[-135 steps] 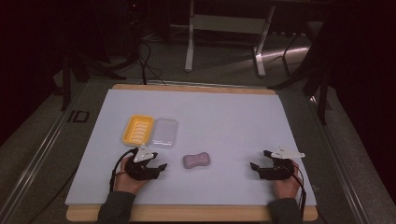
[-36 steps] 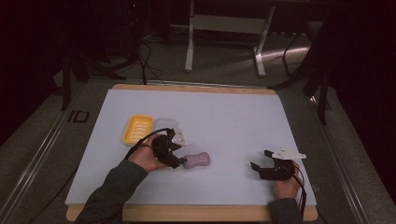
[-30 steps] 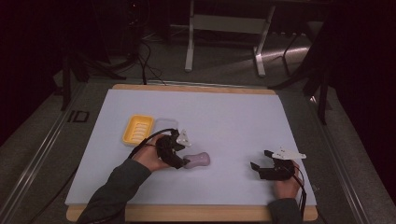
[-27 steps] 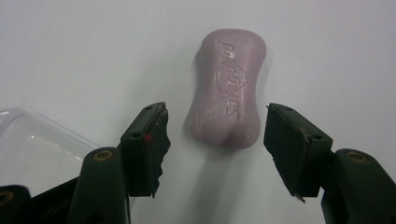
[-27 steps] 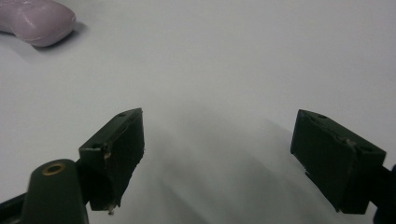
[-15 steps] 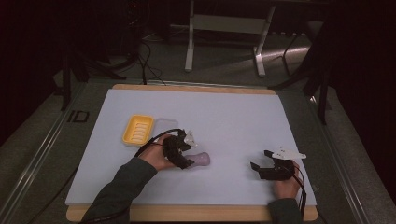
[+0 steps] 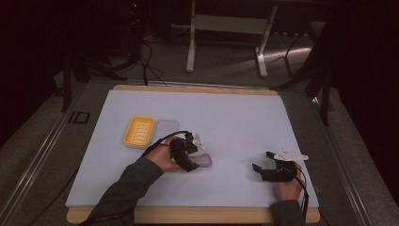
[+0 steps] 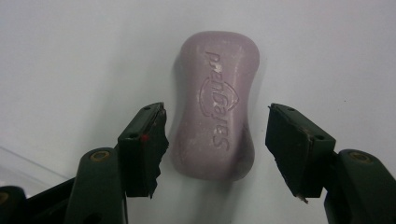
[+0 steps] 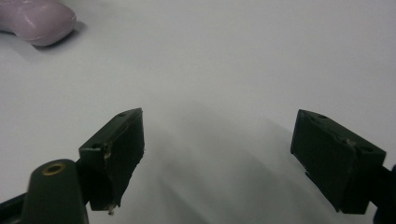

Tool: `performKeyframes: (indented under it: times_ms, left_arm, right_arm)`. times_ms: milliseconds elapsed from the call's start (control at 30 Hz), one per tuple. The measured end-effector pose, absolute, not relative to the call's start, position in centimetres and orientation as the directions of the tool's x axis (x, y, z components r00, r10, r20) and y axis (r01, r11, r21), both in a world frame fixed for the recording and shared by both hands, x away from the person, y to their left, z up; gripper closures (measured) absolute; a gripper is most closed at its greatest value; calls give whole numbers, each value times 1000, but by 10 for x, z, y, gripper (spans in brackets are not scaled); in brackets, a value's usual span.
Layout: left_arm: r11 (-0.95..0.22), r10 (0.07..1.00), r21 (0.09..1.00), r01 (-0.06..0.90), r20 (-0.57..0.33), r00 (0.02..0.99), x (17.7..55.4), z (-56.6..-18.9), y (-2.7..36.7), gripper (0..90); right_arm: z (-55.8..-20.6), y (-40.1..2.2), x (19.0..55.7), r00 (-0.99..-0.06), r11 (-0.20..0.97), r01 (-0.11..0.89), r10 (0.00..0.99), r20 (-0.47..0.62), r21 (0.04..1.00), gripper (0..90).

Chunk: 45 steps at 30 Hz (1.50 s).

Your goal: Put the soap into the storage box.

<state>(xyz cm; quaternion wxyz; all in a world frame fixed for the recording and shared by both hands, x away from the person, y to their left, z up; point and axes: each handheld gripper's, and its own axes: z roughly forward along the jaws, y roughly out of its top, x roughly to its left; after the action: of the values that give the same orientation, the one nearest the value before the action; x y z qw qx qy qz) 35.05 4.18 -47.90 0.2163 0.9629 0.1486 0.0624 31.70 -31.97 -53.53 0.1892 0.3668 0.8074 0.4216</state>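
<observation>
Since the earliest frame the left tongs (image 7: pixel 192 157) have travelled from the near left of the worktop (image 7: pixel 244 117) across to the soap (image 7: pixel 203 161), and over the last second their jaws have been opening, with the soap between them. Seen from the left gripper view, the left tongs (image 8: pixel 215 140) stand astride the near end of the soap (image 8: pixel 215 105): one pad (image 8: pixel 144 144) sits just beside one long edge, the other pad (image 8: pixel 295 147) a little off the opposite edge, and neither presses on it, so they are open around the bar. That pale purple bar lies flat on the worktop with its embossed lettering face up, running away from the camera. In the high view the soap is near the middle of the worktop, its near-left end hidden under the left tongs and the hand (image 7: pixel 165 157) that holds them. Up and to the left of the soap lies a yellow dish (image 7: pixel 139 132), with a clear lid (image 7: pixel 165 128) just beside it on the side nearer the soap. Well to the right of the soap, the right tongs (image 7: pixel 263 162) rest near the front edge, unmoved from the earlier frames. Their own view shows the right tongs (image 9: pixel 217 156) gaping wide over bare worktop, with the soap (image 9: pixel 37 21) far off at the upper left corner.
</observation>
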Motion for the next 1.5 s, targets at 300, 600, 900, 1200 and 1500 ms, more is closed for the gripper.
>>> performKeyframes:
  times_ms: [300,600,900,1200,1500]
  left_arm:
    - [-872,319,407,272,52,946,355,-485,33,338]
    - [-888,308,373,270,45,950,357,-493,24,333]
    - [-905,302,322,278,26,953,364,-502,16,358]
    - [-908,304,305,287,7,953,370,-504,13,396]
    - [-922,295,263,285,0,955,374,-502,7,417]
  right_arm:
    - [-535,-320,317,-659,375,434,752,5,819,171]
    - [-535,-319,317,-661,378,435,751,4,817,171]
    - [-535,-319,317,-661,378,435,750,5,817,171]
    - [-535,-319,317,-662,381,434,749,3,816,171]
    - [-536,-319,318,-663,384,434,748,1,815,171]
